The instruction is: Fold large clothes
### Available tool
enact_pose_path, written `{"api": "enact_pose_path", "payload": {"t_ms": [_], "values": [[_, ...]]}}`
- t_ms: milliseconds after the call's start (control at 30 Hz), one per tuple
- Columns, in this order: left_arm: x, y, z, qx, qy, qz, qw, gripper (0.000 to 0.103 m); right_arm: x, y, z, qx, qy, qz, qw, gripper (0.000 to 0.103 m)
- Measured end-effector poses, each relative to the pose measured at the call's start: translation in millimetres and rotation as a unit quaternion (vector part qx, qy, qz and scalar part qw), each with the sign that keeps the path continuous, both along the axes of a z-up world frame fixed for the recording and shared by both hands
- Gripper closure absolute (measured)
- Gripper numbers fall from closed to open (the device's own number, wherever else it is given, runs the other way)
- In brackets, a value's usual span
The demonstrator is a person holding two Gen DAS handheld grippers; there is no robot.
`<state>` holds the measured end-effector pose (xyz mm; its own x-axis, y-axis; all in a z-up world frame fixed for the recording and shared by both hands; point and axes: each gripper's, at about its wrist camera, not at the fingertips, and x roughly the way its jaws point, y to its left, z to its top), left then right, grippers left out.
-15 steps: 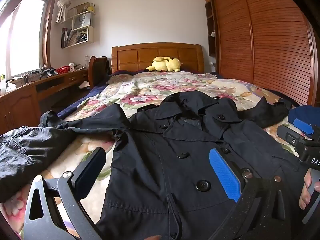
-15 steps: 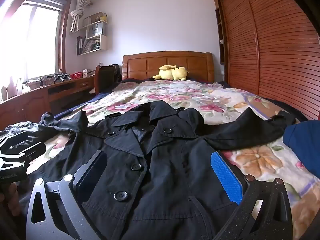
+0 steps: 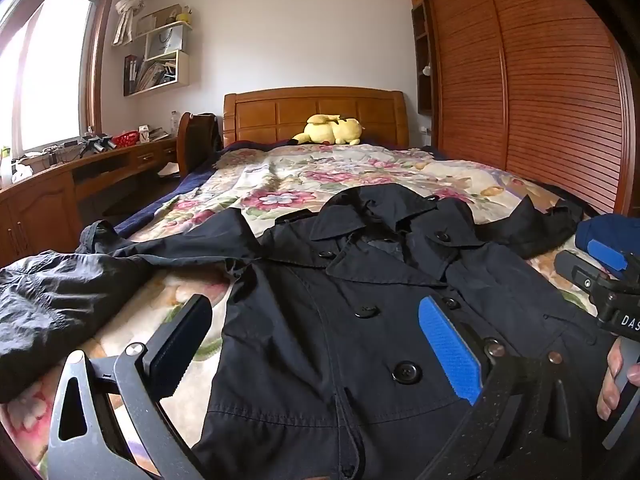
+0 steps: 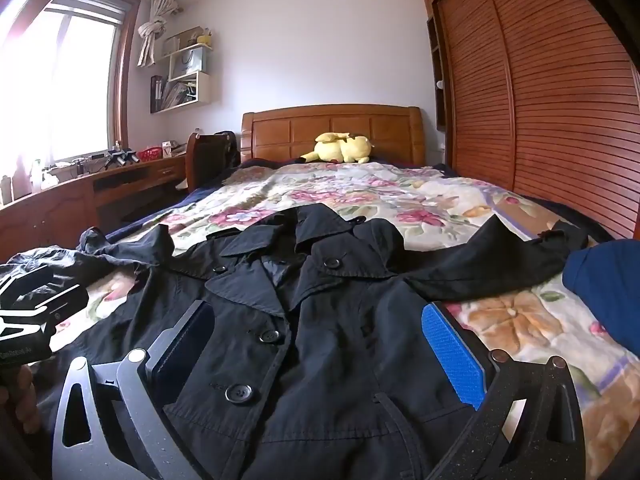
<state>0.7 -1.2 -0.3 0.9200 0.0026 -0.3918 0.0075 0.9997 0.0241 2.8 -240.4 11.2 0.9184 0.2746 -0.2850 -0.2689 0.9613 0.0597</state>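
One black buttoned coat, spread flat

Matt black cloth coat; glossy wood headboard; floral cloth bedspread.

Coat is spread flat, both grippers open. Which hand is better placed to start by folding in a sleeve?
Probably left: the left gripper sits at the black coat's left edge, facing its outstretched sleeve.

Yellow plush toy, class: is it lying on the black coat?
No, the yellow plush toy lies by the wooden headboard, far from the black coat.
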Motion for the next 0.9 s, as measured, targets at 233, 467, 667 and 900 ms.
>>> {"api": "enact_pose_path", "payload": {"t_ms": [233,467,667,900], "values": [[-1.4,-1.2,2.1,-0.001,-0.002,0.001,1.0,0.0,1.8,-0.4,-2.3,0.002,-0.002,-0.001,1.0,0.0],[-2.2,-0.9,1.2,-0.002,-0.004,0.002,1.0,0.0,1.5,-0.2,-2.7,0.002,-0.002,-0.002,1.0,0.0],[-2.3,-0.5,1.5,-0.003,-0.005,0.002,1.0,0.0,1.6,0.1,-2.9,0.002,-0.003,-0.002,1.0,0.0],[-2.6,0.2,1.6,-0.004,-0.005,0.002,1.0,0.0,1.8,0.1,-2.7,0.003,-0.002,-0.002,1.0,0.0]]}}
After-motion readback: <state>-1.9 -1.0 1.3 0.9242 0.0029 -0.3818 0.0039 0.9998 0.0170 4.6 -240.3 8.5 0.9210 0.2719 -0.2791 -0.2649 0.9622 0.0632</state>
